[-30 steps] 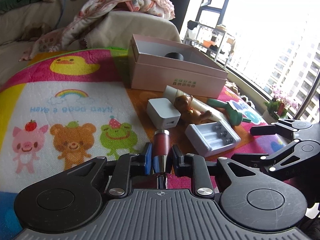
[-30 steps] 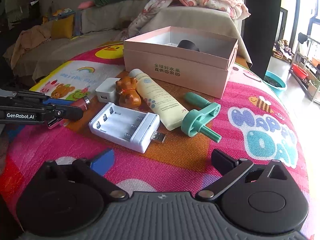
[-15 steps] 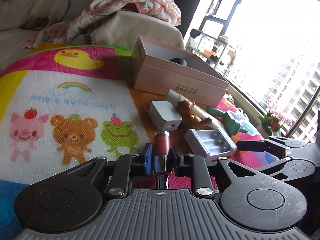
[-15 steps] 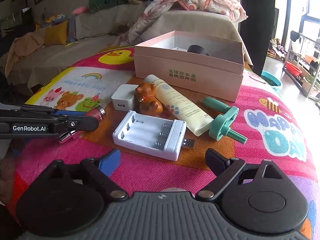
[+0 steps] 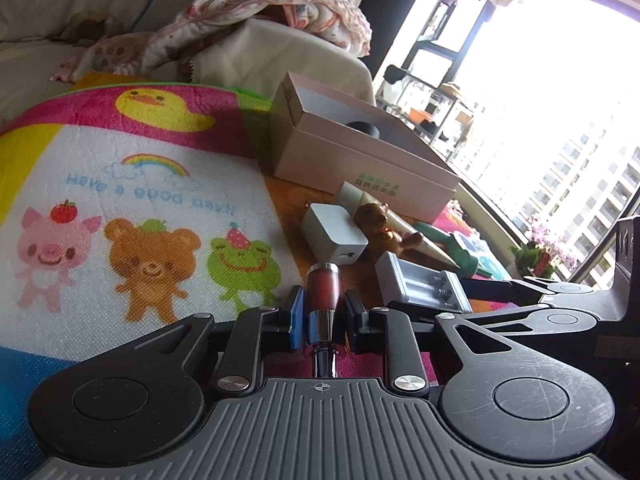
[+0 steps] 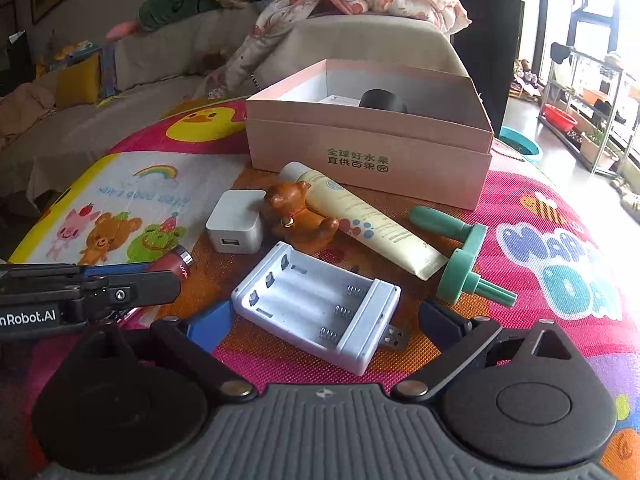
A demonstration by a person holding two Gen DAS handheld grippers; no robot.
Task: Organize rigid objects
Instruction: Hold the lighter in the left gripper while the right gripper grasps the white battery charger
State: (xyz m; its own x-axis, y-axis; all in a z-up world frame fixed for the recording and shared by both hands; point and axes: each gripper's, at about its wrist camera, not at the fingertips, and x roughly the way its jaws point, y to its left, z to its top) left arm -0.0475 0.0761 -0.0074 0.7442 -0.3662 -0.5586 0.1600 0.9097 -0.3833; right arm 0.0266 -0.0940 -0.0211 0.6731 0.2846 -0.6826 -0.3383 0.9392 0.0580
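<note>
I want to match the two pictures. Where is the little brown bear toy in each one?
Left wrist view: the brown bear toy is right of middle, beside the white charger cube.
Right wrist view: the bear is left of middle, right of that cube.
Shared landmark: the pink box behind it.

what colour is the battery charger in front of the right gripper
White, with silver springs; the battery charger shows best in the right wrist view.
</note>
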